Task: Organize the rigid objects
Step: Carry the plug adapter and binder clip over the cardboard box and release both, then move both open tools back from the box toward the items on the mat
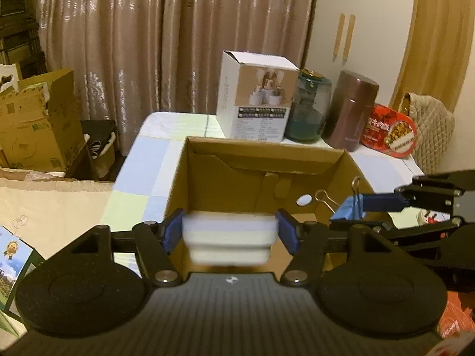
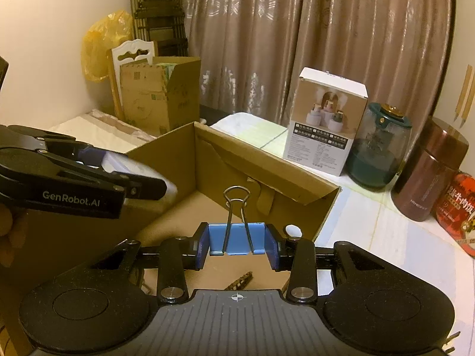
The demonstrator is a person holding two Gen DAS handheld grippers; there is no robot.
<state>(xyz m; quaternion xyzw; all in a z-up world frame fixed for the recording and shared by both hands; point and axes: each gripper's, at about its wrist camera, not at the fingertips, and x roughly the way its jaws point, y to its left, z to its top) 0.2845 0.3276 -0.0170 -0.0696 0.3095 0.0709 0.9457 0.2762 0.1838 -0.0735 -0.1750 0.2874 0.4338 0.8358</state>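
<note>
Basically, near end first: left gripper (image 1: 229,234) had its pads clear of the blurred white object (image 1: 227,237), apparently mid-drop over the open cardboard box (image 1: 261,151). Jaws were apart, not pressing. Right gripper (image 2: 236,244) was clamped on the blue binder clip (image 2: 236,237), over the box's right side. Risks: the white object could catch the near wall and tumble outside; the clip's wire handles (image 2: 236,204) could snag a pad on release. Further back, white carton (image 1: 255,98), jar (image 1: 310,106) and brown canister (image 1: 350,109) stood just beyond the box, within bumping range.

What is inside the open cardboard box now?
In the cardboard box, a brown ridged object lies on its floor. The right hand-held gripper and blue binder clip cover the rest.
</note>
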